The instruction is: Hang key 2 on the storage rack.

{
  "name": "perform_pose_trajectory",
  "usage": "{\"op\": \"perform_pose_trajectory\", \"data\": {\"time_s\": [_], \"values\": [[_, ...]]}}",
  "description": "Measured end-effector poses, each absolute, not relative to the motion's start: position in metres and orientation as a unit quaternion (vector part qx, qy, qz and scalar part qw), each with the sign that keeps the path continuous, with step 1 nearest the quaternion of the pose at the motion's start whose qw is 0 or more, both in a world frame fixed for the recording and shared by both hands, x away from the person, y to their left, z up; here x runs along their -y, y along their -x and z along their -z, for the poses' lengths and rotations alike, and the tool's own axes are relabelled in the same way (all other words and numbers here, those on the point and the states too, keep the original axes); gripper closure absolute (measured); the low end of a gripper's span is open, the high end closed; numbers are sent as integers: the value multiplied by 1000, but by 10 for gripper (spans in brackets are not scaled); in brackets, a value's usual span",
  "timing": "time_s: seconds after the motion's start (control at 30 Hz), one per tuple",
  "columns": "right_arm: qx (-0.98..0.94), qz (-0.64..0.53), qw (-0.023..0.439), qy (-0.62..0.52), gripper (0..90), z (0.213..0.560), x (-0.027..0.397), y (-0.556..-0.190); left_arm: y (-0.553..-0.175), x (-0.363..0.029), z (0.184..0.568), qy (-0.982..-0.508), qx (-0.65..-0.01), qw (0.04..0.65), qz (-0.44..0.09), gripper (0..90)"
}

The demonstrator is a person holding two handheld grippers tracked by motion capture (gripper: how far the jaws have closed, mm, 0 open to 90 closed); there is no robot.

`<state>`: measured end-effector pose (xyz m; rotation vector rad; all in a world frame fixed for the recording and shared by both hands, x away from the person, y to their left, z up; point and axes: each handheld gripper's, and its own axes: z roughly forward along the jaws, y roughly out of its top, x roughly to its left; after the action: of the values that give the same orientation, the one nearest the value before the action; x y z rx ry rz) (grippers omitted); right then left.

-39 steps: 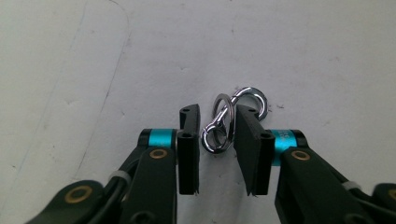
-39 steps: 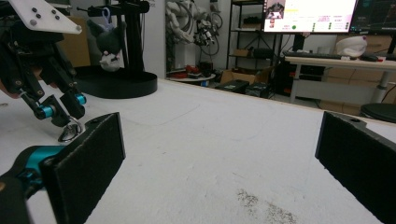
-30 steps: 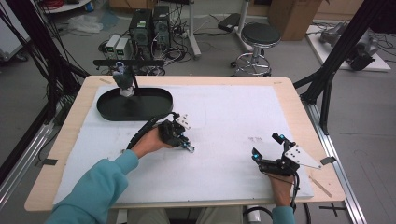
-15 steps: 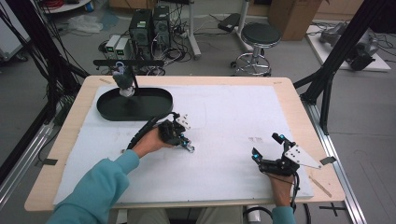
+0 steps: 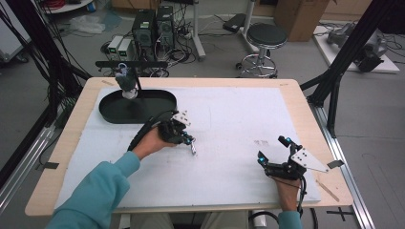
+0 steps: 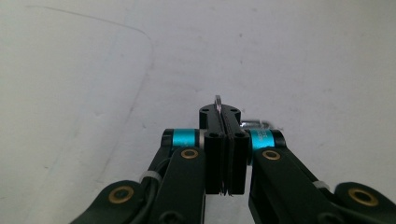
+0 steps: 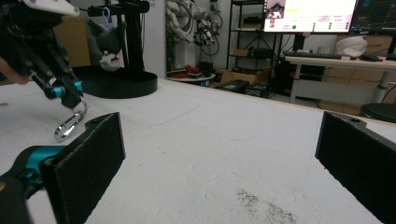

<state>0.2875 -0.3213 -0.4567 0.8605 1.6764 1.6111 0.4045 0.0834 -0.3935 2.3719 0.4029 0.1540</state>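
Observation:
A silver carabiner clip hangs from my left gripper, which is shut on it just above the white table cover. In the left gripper view the clip's thin metal edge pokes up between the closed jaws of that gripper. My right gripper rests near the table's front right corner, jaws wide open with nothing between them. A small plush toy hangs from a black stand with an oval base at the back left.
The white cover spreads over the wooden table. A smudge marks the cover in front of the right gripper. Computers, a stool and cables sit on the floor beyond the far edge.

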Motion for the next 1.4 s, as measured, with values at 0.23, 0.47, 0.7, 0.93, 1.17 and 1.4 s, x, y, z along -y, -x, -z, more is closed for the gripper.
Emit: {"op": "perform_pose_trajectory", "data": {"time_s": [0.23,0.47,0.7,0.93,1.17,1.4], "values": [[-640,-614,323,-330,6,457,321,-287,-410,-117,369,-885,-206,409,-78,884],[-642,-612,324,-328,6,457,321,-287,-413,-143,346,-860,-228,444,-105,884],[-642,-612,324,-329,6,457,321,-287,-415,-161,327,-845,-240,458,-135,884],[-642,-612,324,-329,6,457,321,-287,-419,-175,315,-835,-252,464,-155,884],[-642,-612,325,-329,6,457,321,-287,-425,-193,301,-826,-266,464,-180,884],[-642,-612,324,-329,6,457,321,-287,-431,-209,291,-819,-279,461,-199,884]]}}
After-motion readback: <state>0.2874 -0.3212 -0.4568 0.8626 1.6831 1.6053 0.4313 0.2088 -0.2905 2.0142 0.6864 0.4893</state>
